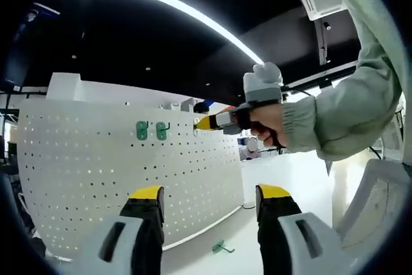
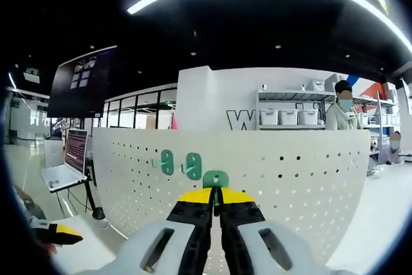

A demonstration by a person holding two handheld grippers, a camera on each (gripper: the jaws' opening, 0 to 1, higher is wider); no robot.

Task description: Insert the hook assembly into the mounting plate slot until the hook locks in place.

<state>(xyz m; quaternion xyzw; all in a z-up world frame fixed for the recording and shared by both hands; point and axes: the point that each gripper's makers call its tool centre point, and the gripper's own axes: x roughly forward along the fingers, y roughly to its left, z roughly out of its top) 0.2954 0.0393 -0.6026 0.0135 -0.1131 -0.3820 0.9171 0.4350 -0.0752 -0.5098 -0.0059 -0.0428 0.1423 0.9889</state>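
A white pegboard mounting plate (image 1: 96, 172) stands upright on the table and carries two green hooks (image 1: 141, 130) (image 1: 161, 131) side by side. My right gripper (image 1: 205, 122), held by a hand, has its tip at the board just right of them. In the right gripper view it (image 2: 216, 196) is shut on a third green hook (image 2: 215, 178), pressed close to the plate (image 2: 290, 172) beside the mounted hooks (image 2: 167, 161) (image 2: 192, 165). My left gripper (image 1: 210, 192) is open and holds nothing, well back from the board. Another green hook (image 1: 222, 247) lies on the table.
A laptop (image 2: 64, 159) sits on a stand left of the board, with a wall screen (image 2: 84, 82) above it. A person (image 2: 341, 107) stands by shelves (image 2: 290, 111) behind. A sleeve (image 1: 335, 107) crosses the right side. The left gripper's tip (image 2: 58, 233) shows low left.
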